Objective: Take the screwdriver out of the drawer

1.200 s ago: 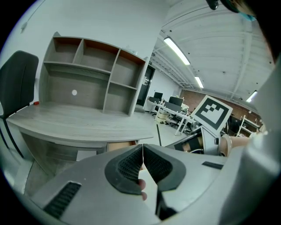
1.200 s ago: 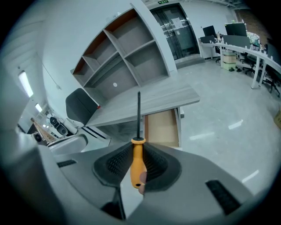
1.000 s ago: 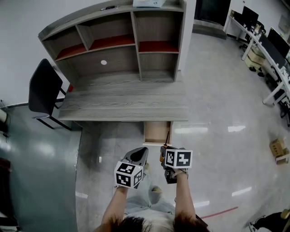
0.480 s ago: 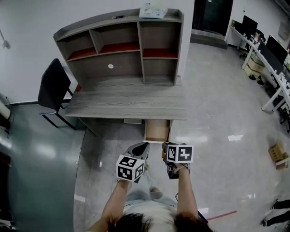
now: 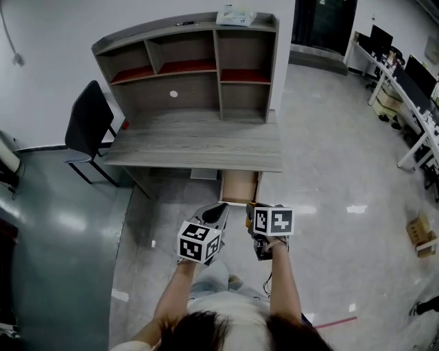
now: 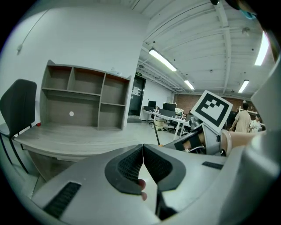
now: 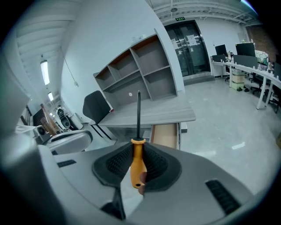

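Observation:
My right gripper is shut on the screwdriver, which has an orange handle and a thin dark shaft pointing up and away. In the head view the right gripper is held in the air in front of the open drawer, which is pulled out from under the grey desk. Only a bit of orange shows at its tip there. My left gripper hovers just to the left of it. Its jaws are shut with nothing between them.
The desk carries a shelf hutch with a white box on top. A black chair stands at the desk's left. Office tables with monitors line the right side, and a cardboard box lies on the glossy floor.
The desk and drawer have shifted a little farther away in the head view. Both grippers stay side by side, the right one still holding the screwdriver.

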The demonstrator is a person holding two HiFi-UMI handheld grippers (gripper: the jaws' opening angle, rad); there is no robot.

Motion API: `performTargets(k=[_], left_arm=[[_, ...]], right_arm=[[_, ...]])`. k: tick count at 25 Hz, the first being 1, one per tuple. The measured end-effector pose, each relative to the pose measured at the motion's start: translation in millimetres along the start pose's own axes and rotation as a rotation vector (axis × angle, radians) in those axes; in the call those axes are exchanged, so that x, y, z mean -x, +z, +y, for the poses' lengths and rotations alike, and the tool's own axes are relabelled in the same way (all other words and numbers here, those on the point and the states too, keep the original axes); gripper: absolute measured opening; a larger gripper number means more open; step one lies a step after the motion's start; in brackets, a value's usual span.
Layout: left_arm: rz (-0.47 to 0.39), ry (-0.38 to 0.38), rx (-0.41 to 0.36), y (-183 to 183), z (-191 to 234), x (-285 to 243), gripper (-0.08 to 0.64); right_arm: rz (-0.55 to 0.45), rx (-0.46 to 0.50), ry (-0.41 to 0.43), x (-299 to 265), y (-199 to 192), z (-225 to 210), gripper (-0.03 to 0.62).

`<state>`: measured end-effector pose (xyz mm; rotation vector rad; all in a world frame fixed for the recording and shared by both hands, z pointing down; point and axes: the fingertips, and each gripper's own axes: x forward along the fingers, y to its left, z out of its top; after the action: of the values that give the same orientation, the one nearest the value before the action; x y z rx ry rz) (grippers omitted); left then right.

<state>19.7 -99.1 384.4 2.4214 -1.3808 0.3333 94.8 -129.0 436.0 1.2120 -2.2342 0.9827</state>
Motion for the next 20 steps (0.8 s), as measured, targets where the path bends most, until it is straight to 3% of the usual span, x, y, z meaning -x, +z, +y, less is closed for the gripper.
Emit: performTargets(k=[20], left_arm=[[-0.04, -0.042, -0.026, -1.7, -9.6, 67.3, 0.018]], right_arm=[[-0.06, 0.021, -0.052, 49.2, -23.0, 48.1, 0.086]])
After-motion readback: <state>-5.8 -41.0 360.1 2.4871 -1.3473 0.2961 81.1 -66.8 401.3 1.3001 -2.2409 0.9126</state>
